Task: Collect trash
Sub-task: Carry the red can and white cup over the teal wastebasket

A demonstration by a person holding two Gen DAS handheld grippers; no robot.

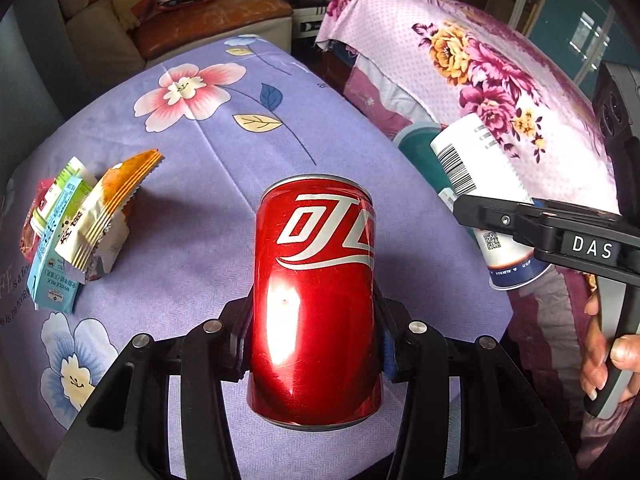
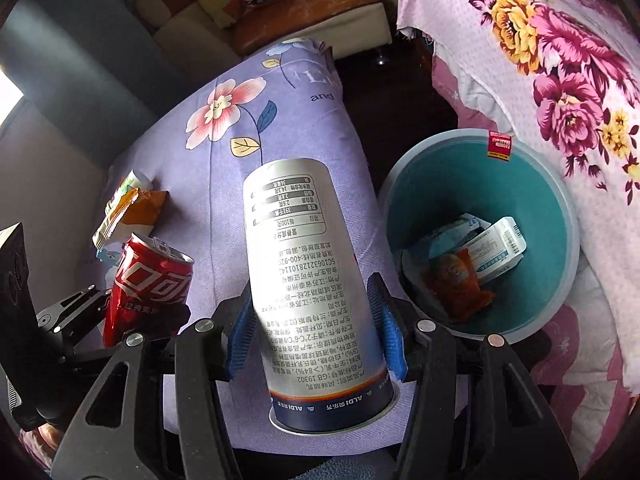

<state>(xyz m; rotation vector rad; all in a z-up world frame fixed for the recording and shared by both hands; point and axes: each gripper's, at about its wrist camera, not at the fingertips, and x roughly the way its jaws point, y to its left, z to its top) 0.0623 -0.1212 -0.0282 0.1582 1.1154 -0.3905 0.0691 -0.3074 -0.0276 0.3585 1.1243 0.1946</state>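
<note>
My left gripper (image 1: pixel 314 344) is shut on a red cola can (image 1: pixel 316 296) and holds it above the purple floral table cloth (image 1: pixel 208 136). The can also shows in the right wrist view (image 2: pixel 148 280). My right gripper (image 2: pixel 312 328) is shut on a white yogurt cup (image 2: pixel 308 280) with printed text, held upside down near the table's right edge. The cup also shows in the left wrist view (image 1: pixel 476 176). A teal trash bin (image 2: pixel 536 200) stands to the right, below the table. It holds an orange packet (image 2: pixel 456 280) and white boxes (image 2: pixel 496 248).
Several snack wrappers and a blue milk carton (image 1: pixel 54 276) lie in a pile (image 1: pixel 100 216) at the table's left. A pink floral blanket (image 1: pixel 500 80) covers furniture on the right. A sofa (image 1: pixel 192 20) stands behind the table.
</note>
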